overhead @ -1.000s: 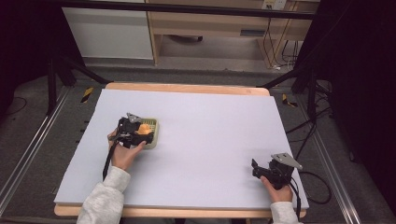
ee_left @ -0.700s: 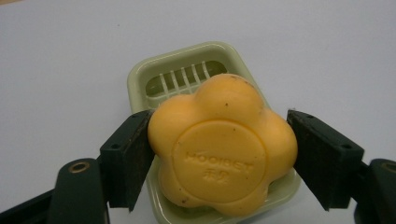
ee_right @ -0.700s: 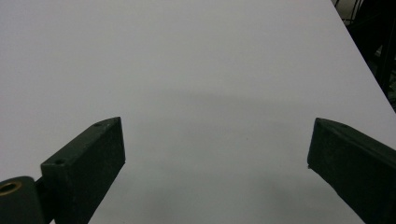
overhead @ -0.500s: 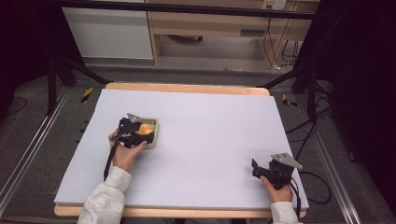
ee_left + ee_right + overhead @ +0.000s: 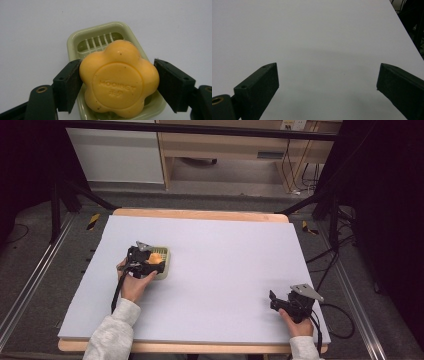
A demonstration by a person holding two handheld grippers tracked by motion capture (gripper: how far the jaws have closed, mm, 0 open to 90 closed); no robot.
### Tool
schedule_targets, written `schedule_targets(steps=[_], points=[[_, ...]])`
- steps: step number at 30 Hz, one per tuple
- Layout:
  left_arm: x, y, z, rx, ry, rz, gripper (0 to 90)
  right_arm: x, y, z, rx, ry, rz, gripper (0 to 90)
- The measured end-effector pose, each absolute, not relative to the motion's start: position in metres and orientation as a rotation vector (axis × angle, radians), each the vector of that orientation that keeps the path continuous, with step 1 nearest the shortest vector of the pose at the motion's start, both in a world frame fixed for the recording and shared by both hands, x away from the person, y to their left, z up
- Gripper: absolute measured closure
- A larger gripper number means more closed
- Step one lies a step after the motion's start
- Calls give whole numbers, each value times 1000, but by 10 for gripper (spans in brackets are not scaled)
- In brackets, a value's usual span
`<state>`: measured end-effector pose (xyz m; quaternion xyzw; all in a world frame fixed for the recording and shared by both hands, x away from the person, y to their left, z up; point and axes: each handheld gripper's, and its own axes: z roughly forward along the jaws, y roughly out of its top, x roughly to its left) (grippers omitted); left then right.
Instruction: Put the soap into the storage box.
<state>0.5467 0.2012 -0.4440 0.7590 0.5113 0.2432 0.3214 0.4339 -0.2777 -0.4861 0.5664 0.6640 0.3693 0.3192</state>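
Across the pale lilac foam-topped table, the light green slotted plastic soap dish sits left of centre, and every other thing is placed from it. Right over that dish hangs the left gripper, its black jaws spread either side of the orange flower-shaped soap bar, one jaw touching it and the other just clear, the bar lying in the dish; well off to the dish's right and nearer the person, the right gripper holds its jaws wide apart over bare tabletop
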Motion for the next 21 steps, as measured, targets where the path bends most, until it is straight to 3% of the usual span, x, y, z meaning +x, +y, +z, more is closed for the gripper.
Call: schedule_targets(steps=[5, 21], points=[[543, 203, -435, 1968, 1304, 651, 205, 434, -278, -486, 1490, 1747, 972, 45], [526, 221, -418, 1898, 1272, 659, 227, 434, -278, -486, 1491, 1749, 976, 45]])
